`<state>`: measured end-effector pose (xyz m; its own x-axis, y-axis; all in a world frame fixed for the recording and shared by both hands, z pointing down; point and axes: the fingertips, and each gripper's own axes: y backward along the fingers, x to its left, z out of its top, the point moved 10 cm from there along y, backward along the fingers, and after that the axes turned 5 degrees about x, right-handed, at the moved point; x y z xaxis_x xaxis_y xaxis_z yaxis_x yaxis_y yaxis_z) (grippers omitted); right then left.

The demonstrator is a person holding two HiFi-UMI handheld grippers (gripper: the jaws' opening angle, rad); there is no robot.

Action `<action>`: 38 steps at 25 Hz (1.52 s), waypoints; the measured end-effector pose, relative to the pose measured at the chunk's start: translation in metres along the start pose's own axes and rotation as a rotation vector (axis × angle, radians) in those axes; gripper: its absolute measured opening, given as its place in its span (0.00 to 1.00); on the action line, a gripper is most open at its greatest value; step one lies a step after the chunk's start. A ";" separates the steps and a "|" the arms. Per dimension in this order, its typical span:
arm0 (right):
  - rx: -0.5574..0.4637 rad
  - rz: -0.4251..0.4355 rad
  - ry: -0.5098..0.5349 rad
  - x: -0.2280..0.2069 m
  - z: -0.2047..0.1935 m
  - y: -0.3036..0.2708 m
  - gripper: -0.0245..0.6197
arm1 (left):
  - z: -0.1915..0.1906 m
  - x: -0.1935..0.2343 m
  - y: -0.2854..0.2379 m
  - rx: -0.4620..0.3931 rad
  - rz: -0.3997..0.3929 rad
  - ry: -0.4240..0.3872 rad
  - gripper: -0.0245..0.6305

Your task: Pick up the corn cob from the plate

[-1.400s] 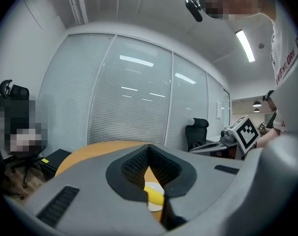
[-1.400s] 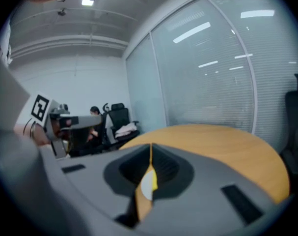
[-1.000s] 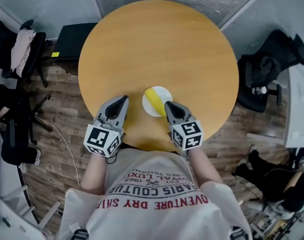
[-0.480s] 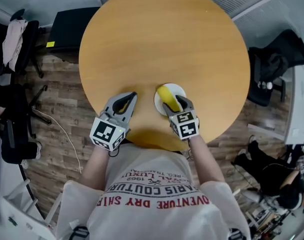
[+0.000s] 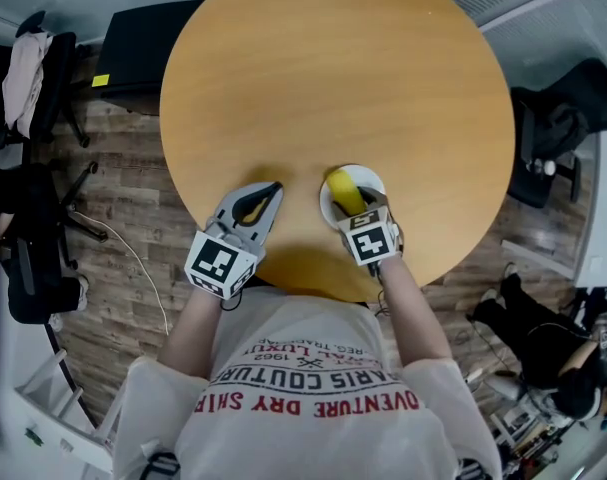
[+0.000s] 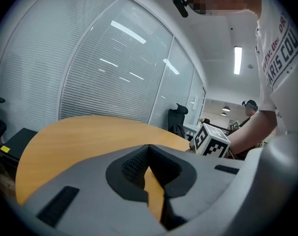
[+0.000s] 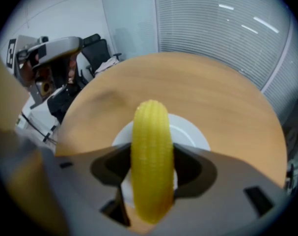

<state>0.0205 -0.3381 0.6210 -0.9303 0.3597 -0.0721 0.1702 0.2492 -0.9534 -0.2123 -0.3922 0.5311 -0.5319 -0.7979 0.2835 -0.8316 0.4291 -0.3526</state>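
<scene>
The yellow corn cob [image 5: 344, 188] lies on a small white plate [image 5: 371, 177] near the front edge of the round wooden table [image 5: 333, 68]. My right gripper [image 5: 356, 206] points steeply down over the plate. In the right gripper view its jaws stand wide on either side of the corn cob [image 7: 149, 132], which still rests on the plate [image 7: 192, 132]; I see no pad pressing on it. My left gripper [image 5: 269, 190] hovers low over the table just left of the plate. Its jaws [image 6: 149, 147] meet at the tips with nothing between them.
Office chairs [image 5: 558, 128] and a black case [image 5: 133, 53] stand on the wood floor around the table. A cable [image 5: 133, 268] runs over the floor at the left. The table beyond the plate is bare wood. Window blinds [image 6: 109, 73] fill the far wall.
Both grippers have sunk toward the table. The right one tipped down and came over the plate, with its jaws now on either side of the cob. The left moved slightly forward.
</scene>
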 end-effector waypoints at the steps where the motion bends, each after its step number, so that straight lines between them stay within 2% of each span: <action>1: 0.009 0.004 -0.008 -0.001 0.002 -0.001 0.43 | 0.000 0.001 -0.002 0.002 0.001 0.000 0.09; 5: 0.028 0.013 -0.018 -0.005 0.007 -0.002 0.45 | 0.003 0.000 -0.005 0.003 0.017 0.015 0.09; 10: -0.010 0.027 -0.003 -0.005 0.001 -0.003 0.45 | 0.003 -0.009 -0.003 0.001 0.044 0.049 0.09; 14: -0.050 0.042 -0.015 -0.006 0.000 0.007 0.45 | 0.011 -0.021 -0.005 -0.005 0.057 0.041 0.09; 24: -0.307 0.054 -0.063 -0.020 0.011 0.089 0.45 | 0.032 -0.055 0.000 -0.058 0.104 0.007 0.09; 33: -0.625 0.017 -0.060 -0.024 0.004 0.174 0.45 | 0.070 -0.097 0.011 -0.139 0.141 -0.086 0.09; 38: -0.746 0.032 -0.054 -0.021 -0.002 0.206 0.45 | 0.093 -0.114 0.022 -0.186 0.172 -0.128 0.09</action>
<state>0.0758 -0.2928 0.4262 -0.9324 0.3374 -0.1292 0.3551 0.7897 -0.5003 -0.1552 -0.3313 0.4086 -0.6532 -0.7484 0.1150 -0.7522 0.6237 -0.2126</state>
